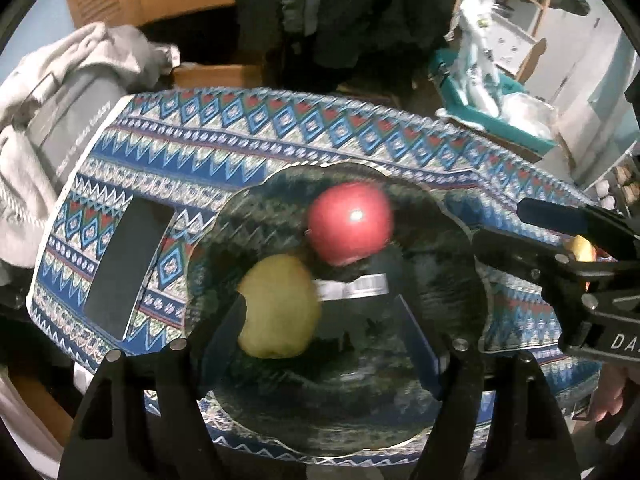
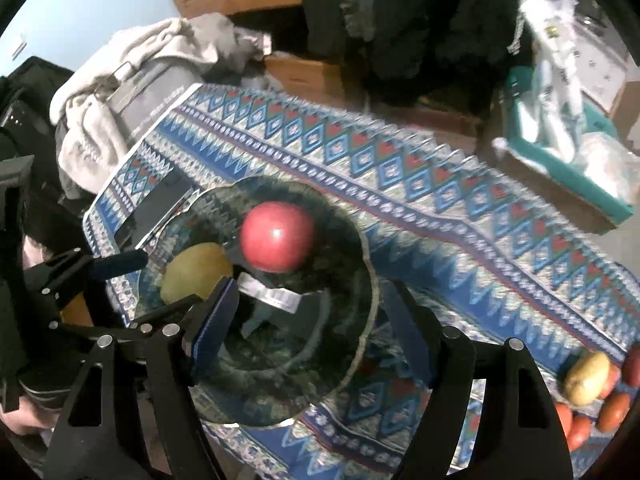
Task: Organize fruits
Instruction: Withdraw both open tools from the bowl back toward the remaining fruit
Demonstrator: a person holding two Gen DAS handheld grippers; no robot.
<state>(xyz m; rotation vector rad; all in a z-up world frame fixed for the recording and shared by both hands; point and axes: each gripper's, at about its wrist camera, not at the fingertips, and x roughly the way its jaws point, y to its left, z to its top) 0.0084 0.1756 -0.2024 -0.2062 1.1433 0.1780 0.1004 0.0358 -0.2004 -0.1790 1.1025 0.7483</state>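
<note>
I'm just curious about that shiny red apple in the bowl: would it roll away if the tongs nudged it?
Probably yes: the red apple looks round and glossy, so likely slippery. The bowl curves upward, which should stop it, and it seems firm, not fragile.

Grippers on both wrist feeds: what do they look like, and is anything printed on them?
Both are matte black. The left gripper and the right gripper have flat triangular link arms with cut-outs, joined by silver round pins. The jaws are lined with dark blue ribbed pads. In the left wrist view the right gripper's body shows white letters "DA", cut off by the frame edge. No cables show.
</note>
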